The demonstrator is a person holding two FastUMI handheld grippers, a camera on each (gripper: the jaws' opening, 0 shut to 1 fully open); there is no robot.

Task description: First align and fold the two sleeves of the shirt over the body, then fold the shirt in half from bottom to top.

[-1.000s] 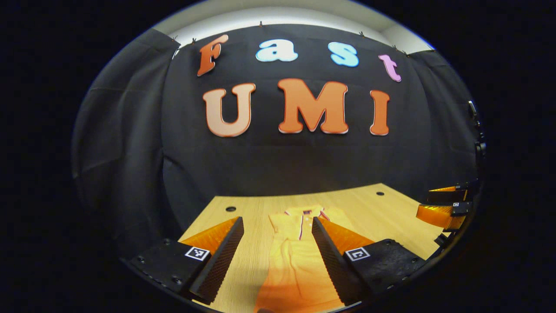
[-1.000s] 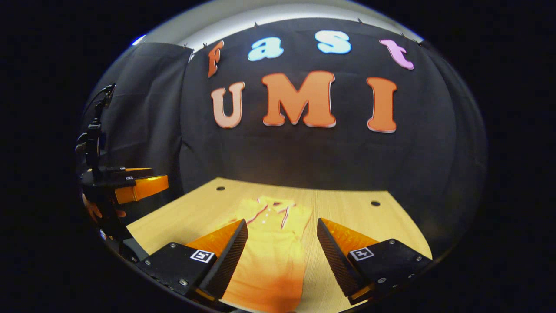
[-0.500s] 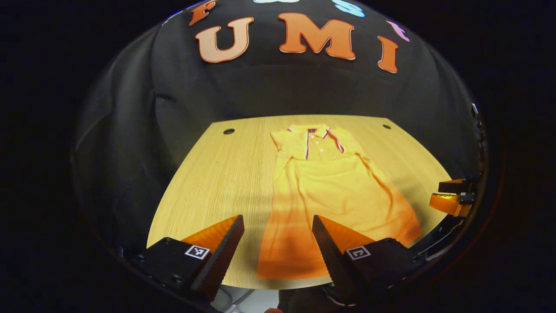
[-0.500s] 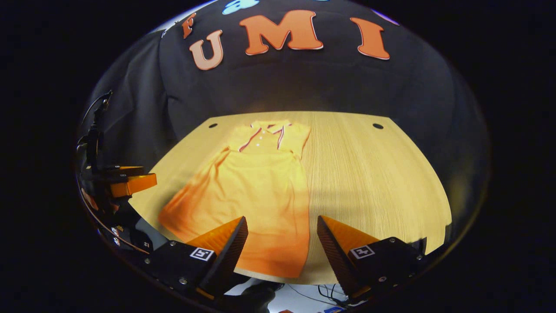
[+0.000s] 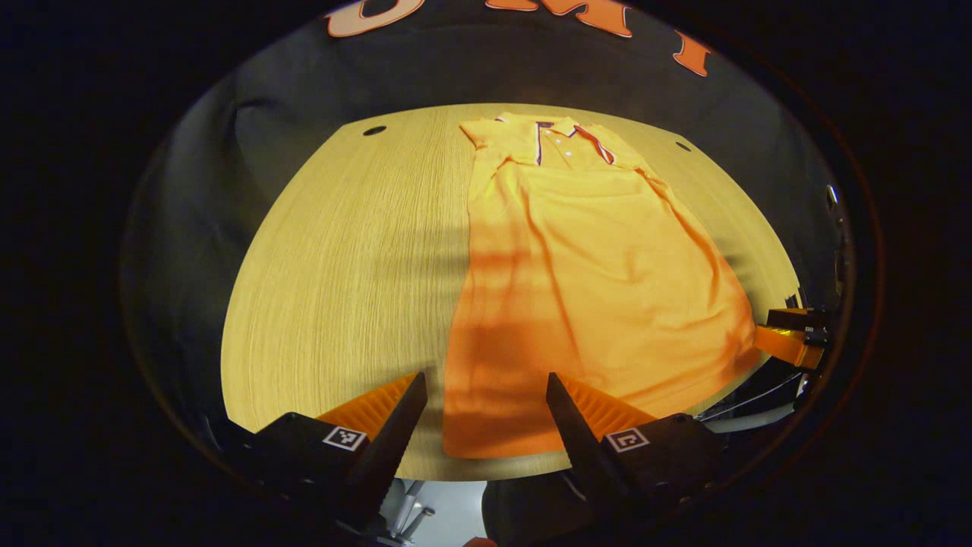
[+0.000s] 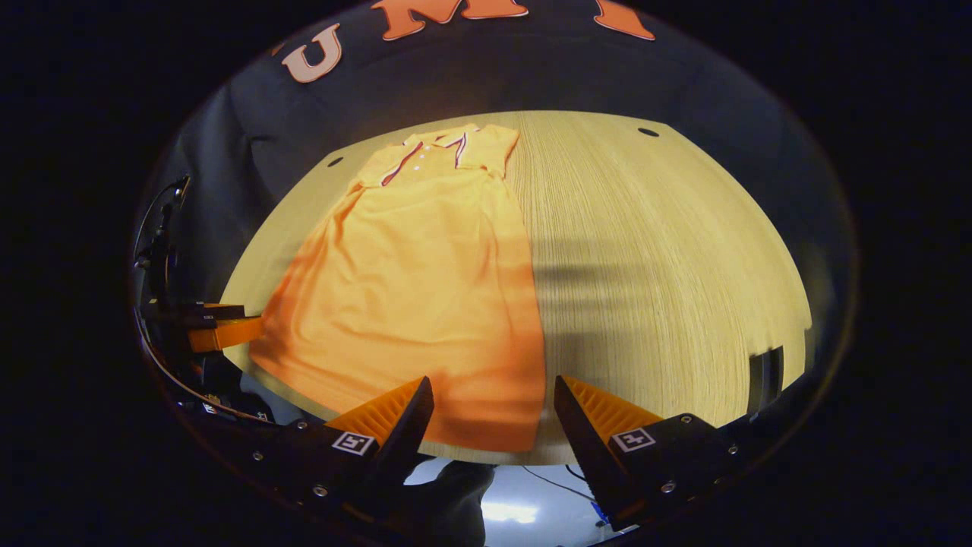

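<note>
One orange shirt (image 5: 585, 289) flat on table (image 5: 342, 266), no legible writing

In the left gripper view the left tool (image 5: 486, 406) hangs with its fingers (image 5: 395, 425) spread wide apart, holding nothing, above the near edge of the table (image 5: 334, 258). Between and beyond the fingers lies the shirt (image 5: 585, 281), flat on the table, its hem nearest the tool and its collar (image 5: 558, 140) at the far end. Off to the tool's right, just past the shirt's hem corner, the right tool (image 5: 790, 338) shows partly.
</note>
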